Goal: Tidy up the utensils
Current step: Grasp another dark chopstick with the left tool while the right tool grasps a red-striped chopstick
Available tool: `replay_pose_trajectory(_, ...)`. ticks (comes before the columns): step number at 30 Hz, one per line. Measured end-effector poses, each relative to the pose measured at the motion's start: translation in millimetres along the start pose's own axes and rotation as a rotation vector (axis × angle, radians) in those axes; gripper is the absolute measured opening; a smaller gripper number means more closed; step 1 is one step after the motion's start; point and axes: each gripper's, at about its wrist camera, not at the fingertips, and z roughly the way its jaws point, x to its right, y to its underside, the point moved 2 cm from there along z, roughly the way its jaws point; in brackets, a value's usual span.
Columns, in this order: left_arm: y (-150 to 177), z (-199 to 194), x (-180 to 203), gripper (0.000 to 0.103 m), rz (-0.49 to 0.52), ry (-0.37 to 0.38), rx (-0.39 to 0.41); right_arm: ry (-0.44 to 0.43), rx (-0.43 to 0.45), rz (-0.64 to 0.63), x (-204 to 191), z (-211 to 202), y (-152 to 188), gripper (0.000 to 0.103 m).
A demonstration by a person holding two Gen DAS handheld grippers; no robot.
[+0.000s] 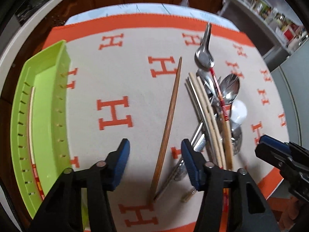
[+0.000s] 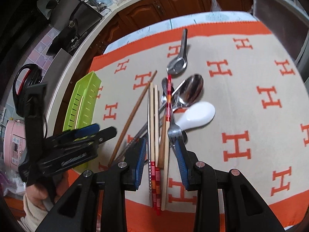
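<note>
A pile of utensils lies on the orange-and-beige cloth: pale chopsticks (image 2: pixel 154 119), a red-banded chopstick (image 2: pixel 169 98), metal spoons (image 2: pixel 190 90), a fork (image 2: pixel 174 131) and a white ceramic spoon (image 2: pixel 197 116). A brown chopstick (image 1: pixel 168 127) lies apart to the left. My left gripper (image 1: pixel 155 162) is open, its fingers either side of the brown chopstick's near half, above the cloth. My right gripper (image 2: pixel 159 160) is open over the near ends of the pale chopsticks. A green tray (image 1: pixel 46 116) at the left holds one chopstick (image 1: pixel 30 123).
The cloth (image 2: pixel 251 100) covers a small table with wooden cabinets behind. A metal soup spoon (image 2: pixel 178 61) lies at the far side of the pile. A pink appliance (image 2: pixel 13 145) and shelves stand off the table's left.
</note>
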Motion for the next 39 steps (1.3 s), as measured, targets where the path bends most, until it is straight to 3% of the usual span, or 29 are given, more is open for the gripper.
replay_pose_trajectory(5, -8, 22, 7, 0.041, 0.031, -0.007, -0.063, -0.015, -0.016, 0.007, 14, 11, 1, 0.033)
replay_pose_trajectory(12, -17, 31, 24, 0.043, 0.129, -0.086, -0.068, -0.011, -0.016, 0.014, 28, 19, -3, 0.033)
replay_pose_trajectory(15, -21, 32, 24, 0.043, 0.115, -0.071, -0.081, -0.023, -0.025, 0.015, 30, 23, -4, 0.033)
replay_pose_trajectory(16, -22, 32, 23, 0.040, 0.111, -0.068, -0.081, -0.027, -0.028, 0.017, 29, 23, -4, 0.033)
replay_pose_trajectory(18, -26, 31, 23, 0.006, 0.102, -0.059, -0.073, -0.037, -0.035, 0.020, 28, 25, -5, 0.031)
replay_pose_trajectory(19, -27, 31, 21, 0.005, 0.081, -0.039, -0.079, -0.043, -0.040, 0.023, 28, 25, -4, 0.030)
replay_pose_trajectory(22, -25, 30, 11, 0.004, 0.001, 0.003, -0.073, -0.072, -0.054, 0.038, 29, 26, -4, 0.028)
replay_pose_trajectory(28, -9, 21, -2, 0.004, -0.043, 0.052, -0.066, -0.160, -0.144, 0.074, 29, 37, 9, 0.023)
replay_pose_trajectory(33, 5, 11, -12, 0.004, -0.064, 0.075, -0.062, -0.145, -0.202, 0.049, 22, 56, 20, 0.016)
replay_pose_trajectory(39, 19, 3, -28, 0.004, -0.057, 0.031, -0.063, -0.077, -0.197, -0.029, 1, 68, 20, 0.011)
